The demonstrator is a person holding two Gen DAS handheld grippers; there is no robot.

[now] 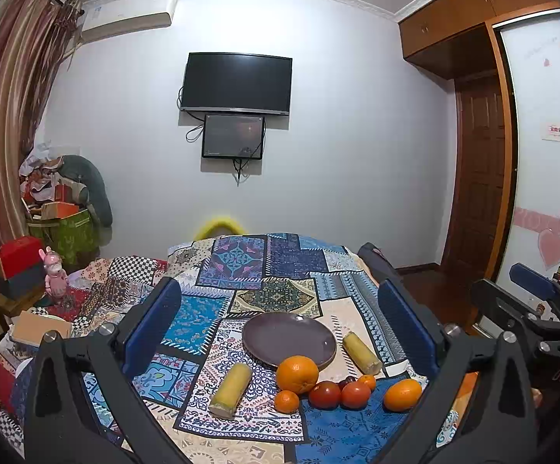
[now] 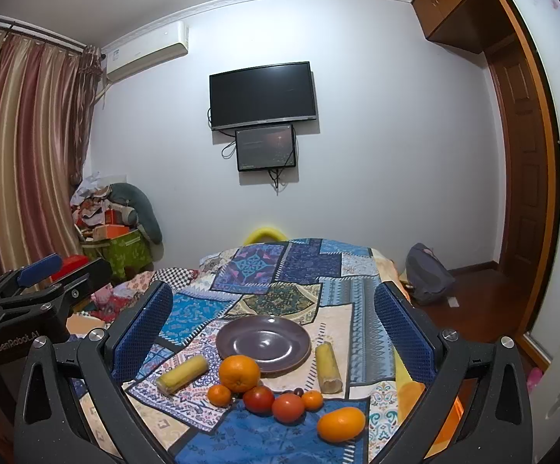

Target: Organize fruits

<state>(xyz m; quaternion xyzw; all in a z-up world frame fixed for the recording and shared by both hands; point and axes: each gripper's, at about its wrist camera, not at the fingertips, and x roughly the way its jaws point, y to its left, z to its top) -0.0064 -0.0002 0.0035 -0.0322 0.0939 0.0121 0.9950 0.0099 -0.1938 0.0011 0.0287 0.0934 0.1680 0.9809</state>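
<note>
A purple plate [image 1: 276, 328] sits on the patchwork cloth [image 1: 241, 270] that covers the counter. Nothing is on the plate. The fruit lies on the cloth in front of it.

A big orange [image 1: 297, 373] touches the plate's near rim. Right next to it are a small orange [image 1: 286, 401], a dark red tomato [image 1: 324, 394] and a brighter red tomato [image 1: 355, 394]. Something small and dark [image 1: 346, 382] peeks out behind the tomatoes, but I cannot tell what it is. A tiny orange [image 1: 367, 381] sits just behind the bright tomato. An oval orange [image 1: 402, 394] lies a bit off to the right, by itself.

Two yellow corn pieces lie on the cloth too. One corn piece [image 1: 230, 388] is left of the big orange. The other corn piece [image 1: 361, 352] is just right of the plate.

The left tongs [image 1: 280, 317] are spread wide and hold nothing. The right tongs [image 2: 274, 309] are spread wide too, and hold nothing. Both are up above the fruit, not touching any of it.

A black TV [image 1: 236, 83] hangs on the wall behind.
</note>
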